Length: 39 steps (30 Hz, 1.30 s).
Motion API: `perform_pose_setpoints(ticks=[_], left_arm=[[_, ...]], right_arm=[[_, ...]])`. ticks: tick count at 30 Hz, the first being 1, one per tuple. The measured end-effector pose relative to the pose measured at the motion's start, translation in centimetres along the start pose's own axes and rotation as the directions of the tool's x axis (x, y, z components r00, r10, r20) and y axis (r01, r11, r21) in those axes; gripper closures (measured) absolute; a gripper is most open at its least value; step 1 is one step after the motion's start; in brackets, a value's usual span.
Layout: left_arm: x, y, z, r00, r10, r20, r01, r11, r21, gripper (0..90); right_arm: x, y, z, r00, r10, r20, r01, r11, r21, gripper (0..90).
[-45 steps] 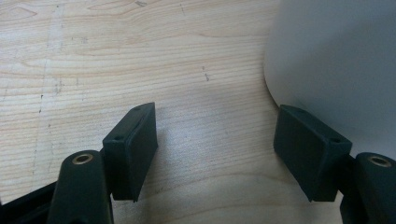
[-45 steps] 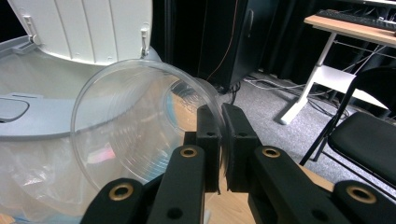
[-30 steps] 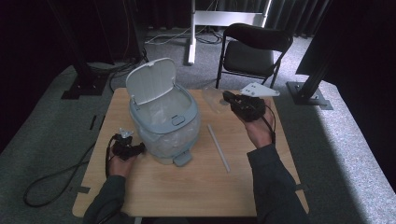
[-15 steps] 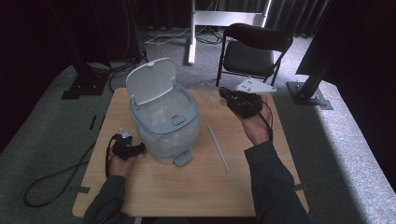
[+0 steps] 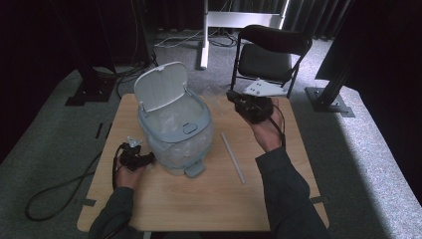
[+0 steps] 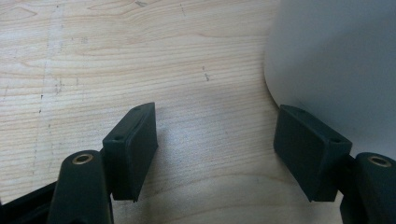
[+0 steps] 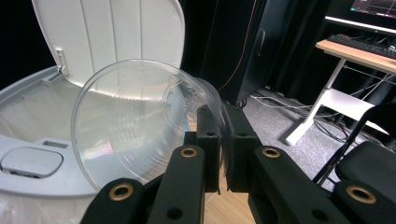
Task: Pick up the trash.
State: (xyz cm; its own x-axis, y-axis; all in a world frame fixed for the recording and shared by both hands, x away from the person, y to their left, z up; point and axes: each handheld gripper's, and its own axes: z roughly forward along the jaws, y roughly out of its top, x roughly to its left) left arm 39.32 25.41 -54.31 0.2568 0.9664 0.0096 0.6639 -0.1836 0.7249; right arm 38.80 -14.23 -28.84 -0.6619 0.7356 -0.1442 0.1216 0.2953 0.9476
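while left gripper (image 6: 215, 154) gapes wide, right gripper (image 7: 223, 140) pinches clear cup (image 7: 140, 126) beside bin (image 5: 174, 132)

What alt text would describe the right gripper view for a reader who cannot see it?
The right gripper pinches the rim of a clear plastic cup, held beside a pale bin with its lid raised.

No text, label, brand, number or sign can be read in any of the views; the bright screen (image 7: 373, 11) at the top right corner of the right gripper view is too small and blurred to make out
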Motion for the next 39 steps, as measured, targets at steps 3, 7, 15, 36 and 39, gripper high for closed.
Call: perform_pose_setpoints(ticks=[3, 7, 15, 36, 39], left_arm=[[0.0, 0.0, 0.0, 1.0, 0.0, 0.0, 0.0, 1.0, 0.0, 30.3], [0.0, 0.0, 0.0, 1.0, 0.0, 0.0, 0.0, 1.0, 0.0, 30.3], [0.0, 0.0, 0.0, 1.0, 0.0, 0.0, 0.0, 1.0, 0.0, 30.3], [0.0, 0.0, 0.0, 1.0, 0.0, 0.0, 0.0, 1.0, 0.0, 30.3], [0.0, 0.0, 0.0, 1.0, 0.0, 0.0, 0.0, 1.0, 0.0, 30.3]], right_arm=[[0.2, 0.3, 0.2, 1.0, -0.007, -0.003, 0.007, 1.0, -0.005, 86.0], [0.6, 0.6, 0.6, 0.9998, -0.019, -0.011, 0.018, 1.0, -0.005, 86.0], [1.3, 1.2, 1.5, 0.9992, -0.032, -0.025, 0.032, 1.0, -0.001, 86.0], [2.2, 2.7, 3.8, 0.9978, -0.042, -0.051, 0.043, 0.999, 0.016, 86.0], [2.4, 2.9, 4.2, 0.9975, -0.044, -0.055, 0.045, 0.999, 0.019, 86.0]])
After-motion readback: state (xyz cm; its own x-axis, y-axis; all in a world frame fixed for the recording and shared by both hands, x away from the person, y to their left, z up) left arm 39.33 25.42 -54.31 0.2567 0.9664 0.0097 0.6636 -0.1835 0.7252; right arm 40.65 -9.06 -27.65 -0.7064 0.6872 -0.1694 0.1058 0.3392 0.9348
